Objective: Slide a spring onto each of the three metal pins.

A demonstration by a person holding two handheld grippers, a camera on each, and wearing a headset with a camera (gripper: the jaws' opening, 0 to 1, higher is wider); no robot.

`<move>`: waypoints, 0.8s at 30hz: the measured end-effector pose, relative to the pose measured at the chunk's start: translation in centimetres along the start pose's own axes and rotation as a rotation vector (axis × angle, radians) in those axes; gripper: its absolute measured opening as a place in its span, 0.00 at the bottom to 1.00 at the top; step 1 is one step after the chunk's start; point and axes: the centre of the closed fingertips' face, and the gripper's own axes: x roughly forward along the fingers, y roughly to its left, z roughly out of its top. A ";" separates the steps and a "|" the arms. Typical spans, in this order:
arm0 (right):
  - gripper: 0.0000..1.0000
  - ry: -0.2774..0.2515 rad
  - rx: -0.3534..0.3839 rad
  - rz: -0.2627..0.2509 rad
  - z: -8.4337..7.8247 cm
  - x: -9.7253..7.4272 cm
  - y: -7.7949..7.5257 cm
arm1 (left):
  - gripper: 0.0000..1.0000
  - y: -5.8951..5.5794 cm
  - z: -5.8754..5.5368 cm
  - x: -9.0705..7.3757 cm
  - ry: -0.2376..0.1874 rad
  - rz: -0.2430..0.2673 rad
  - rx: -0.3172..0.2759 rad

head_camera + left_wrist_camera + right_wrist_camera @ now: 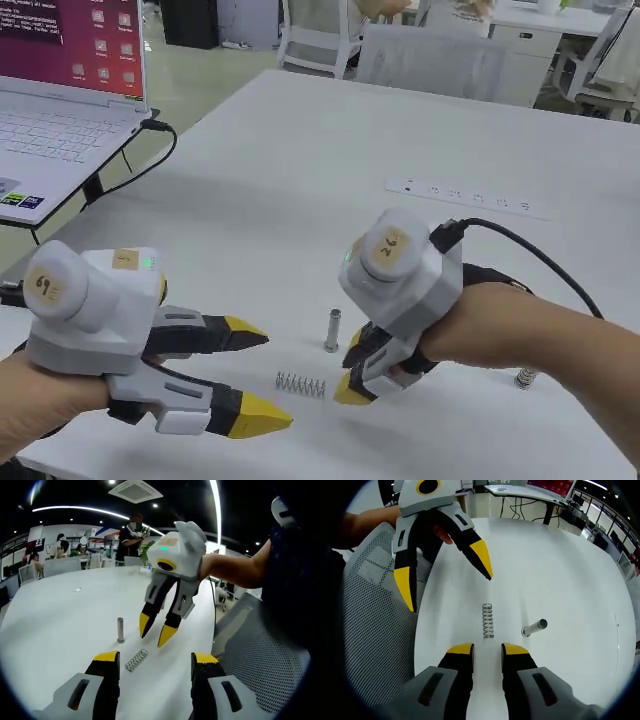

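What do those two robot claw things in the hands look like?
Both the left gripper and right gripper have chunky pale grey bodies, with black tongs ending in pointed yellow tips. Each carries a round tan numbered sticker and a small green light. A black cable runs from the right one.

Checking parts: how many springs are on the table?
2. One spring lies flat near the upright pin, before the right gripper; a second, partly hidden, sits by the right forearm. Others may be hidden.
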 end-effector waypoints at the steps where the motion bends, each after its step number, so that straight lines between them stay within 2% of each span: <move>1: 0.20 -0.001 0.000 0.001 0.0 0.1 0.0 | 0.52 0.0 0.0 0.0 0.000 0.000 0.000; 11: 0.18 -0.006 -0.004 0.011 0.6 1.5 0.0 | 0.51 0.1 -0.2 -0.4 0.004 0.005 -0.005; 24: 0.16 0.014 -0.020 0.023 0.5 2.7 0.2 | 0.51 0.2 -0.5 -0.7 0.005 0.014 -0.012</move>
